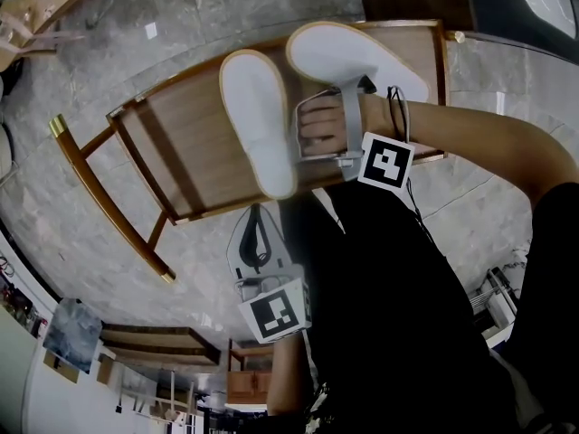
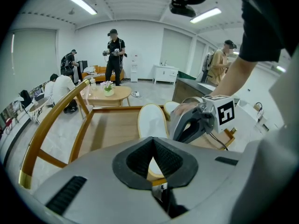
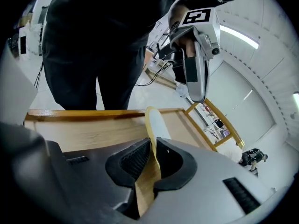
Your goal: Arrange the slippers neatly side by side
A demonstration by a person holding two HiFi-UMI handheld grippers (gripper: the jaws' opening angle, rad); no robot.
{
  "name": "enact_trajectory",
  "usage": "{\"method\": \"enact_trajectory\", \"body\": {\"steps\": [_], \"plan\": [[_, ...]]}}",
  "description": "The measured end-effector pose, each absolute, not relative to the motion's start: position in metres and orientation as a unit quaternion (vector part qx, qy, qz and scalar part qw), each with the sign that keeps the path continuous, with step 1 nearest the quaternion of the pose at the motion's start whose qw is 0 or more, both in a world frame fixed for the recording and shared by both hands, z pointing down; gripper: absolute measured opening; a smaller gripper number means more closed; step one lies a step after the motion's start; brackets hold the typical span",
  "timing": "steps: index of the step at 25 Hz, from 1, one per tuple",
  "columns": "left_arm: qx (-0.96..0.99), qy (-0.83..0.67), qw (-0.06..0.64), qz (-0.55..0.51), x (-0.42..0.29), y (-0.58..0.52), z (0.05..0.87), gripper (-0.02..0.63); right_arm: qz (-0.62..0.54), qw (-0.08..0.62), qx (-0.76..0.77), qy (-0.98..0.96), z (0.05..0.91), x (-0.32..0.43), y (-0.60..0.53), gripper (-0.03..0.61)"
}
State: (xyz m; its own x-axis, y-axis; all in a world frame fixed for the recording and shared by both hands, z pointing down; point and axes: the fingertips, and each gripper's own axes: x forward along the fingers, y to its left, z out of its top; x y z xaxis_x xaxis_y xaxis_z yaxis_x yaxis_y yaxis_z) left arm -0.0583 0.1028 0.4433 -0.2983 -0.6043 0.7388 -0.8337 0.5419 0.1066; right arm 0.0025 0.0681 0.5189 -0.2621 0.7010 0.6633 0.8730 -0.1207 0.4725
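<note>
My right gripper [image 1: 348, 87] has its jaws nearly closed on the rim of the far slipper [image 1: 355, 54]. In the right gripper view the tan-edged sole runs straight between the pads [image 3: 135, 160], which pinch it from both sides. That slipper sits at the back corner of the wooden rack [image 1: 181, 143]. The second slipper [image 1: 258, 120] lies flat just beside it, white face up, and the two are angled apart rather than parallel. My left gripper [image 1: 256, 213] hangs off the rack's near edge above the grey stone floor [image 1: 136, 43], well clear of both slippers. Its jaws meet at the tips with nothing between them, and I see the flat slipper only in the distance past them.
</note>
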Motion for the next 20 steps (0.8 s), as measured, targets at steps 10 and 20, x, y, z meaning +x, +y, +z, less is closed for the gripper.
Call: {"method": "enact_trajectory", "body": {"steps": [10,20], "plan": [[0.478,-0.775,0.38,0.163,-0.054,0.089,0.447,0.002,-0.438,0.121,-0.552,-0.699,0.52,-0.006,0.051,0.075],[0.554,-0.728,0.344,0.21,-0.061,0.051,0.449,0.002,-0.348,0.168,-0.375,-0.842,0.481,-0.03,0.019,0.089]]}}
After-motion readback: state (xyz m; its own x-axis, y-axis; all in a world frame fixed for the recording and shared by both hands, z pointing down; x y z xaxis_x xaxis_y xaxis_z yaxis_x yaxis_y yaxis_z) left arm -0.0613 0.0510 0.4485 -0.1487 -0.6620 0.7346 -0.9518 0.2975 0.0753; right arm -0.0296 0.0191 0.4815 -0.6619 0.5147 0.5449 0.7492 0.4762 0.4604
